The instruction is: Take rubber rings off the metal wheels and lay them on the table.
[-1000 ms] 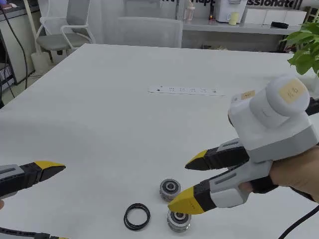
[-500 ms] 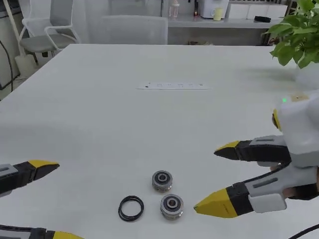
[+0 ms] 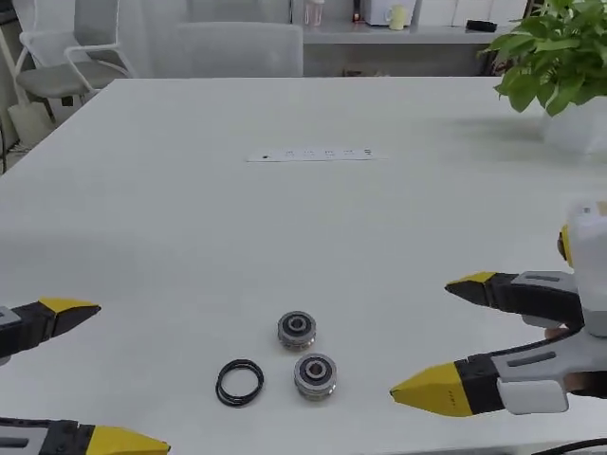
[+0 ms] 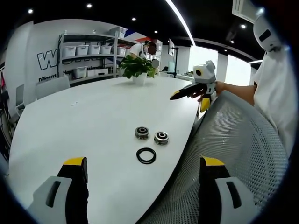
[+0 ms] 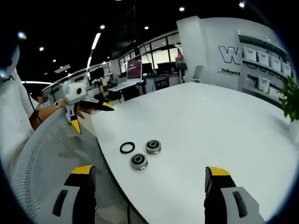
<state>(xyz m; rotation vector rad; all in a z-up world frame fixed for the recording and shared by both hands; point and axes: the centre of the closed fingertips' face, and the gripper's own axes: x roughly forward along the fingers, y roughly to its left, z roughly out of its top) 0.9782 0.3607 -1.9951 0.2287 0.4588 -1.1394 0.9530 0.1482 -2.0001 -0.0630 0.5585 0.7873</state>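
Observation:
Two metal wheels lie on the white table near its front edge, one [image 3: 297,328] behind the other [image 3: 315,374]; both also appear in the left gripper view [image 4: 142,132] [image 4: 161,137] and the right gripper view [image 5: 153,146] [image 5: 138,161]. A black rubber ring [image 3: 239,382] [image 4: 146,155] [image 5: 127,147] lies flat just left of the nearer wheel. My left gripper [image 3: 81,374] is open at the left edge, well apart from them. My right gripper [image 3: 455,336] is open at the right, holding nothing.
A white power strip [image 3: 313,154] lies mid-table. A potted plant [image 3: 558,66] stands at the back right. Chairs [image 3: 232,47] stand beyond the far edge. A mesh chair back [image 4: 233,154] is beside the table's near edge.
My right gripper has pulled back to the right, away from the wheels, still open. The head view has tilted, so the table items sit a little higher and to the left.

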